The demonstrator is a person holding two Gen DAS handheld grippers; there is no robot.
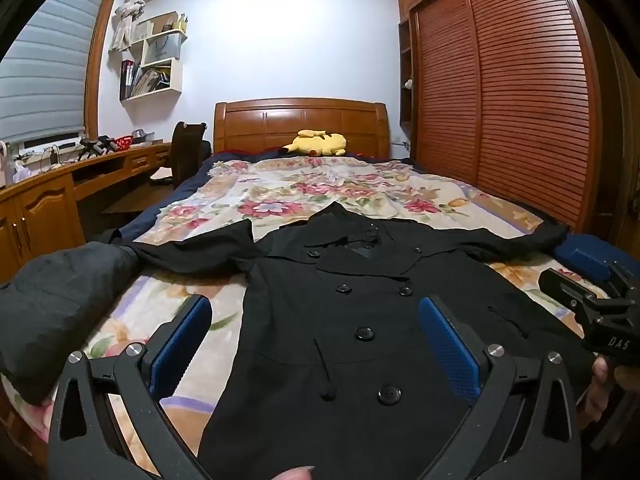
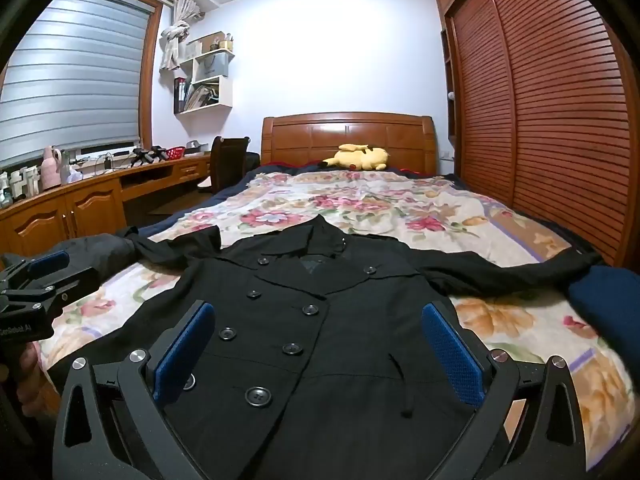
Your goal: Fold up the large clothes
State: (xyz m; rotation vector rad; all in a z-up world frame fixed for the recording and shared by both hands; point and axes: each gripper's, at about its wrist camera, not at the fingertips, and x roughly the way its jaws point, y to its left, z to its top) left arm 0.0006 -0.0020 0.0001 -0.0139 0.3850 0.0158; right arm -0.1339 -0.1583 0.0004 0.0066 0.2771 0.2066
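A black double-breasted coat with round dark buttons lay face up and unfolded on the flowered bedspread of a wooden-framed bed, its collar toward the headboard and both sleeves spread outward. The left tool hovered above the coat's lower front, its blue-padded fingers spread wide apart and holding nothing. The right tool hung likewise over the coat, just as wide and empty. A yellow plush toy rested near the headboard.
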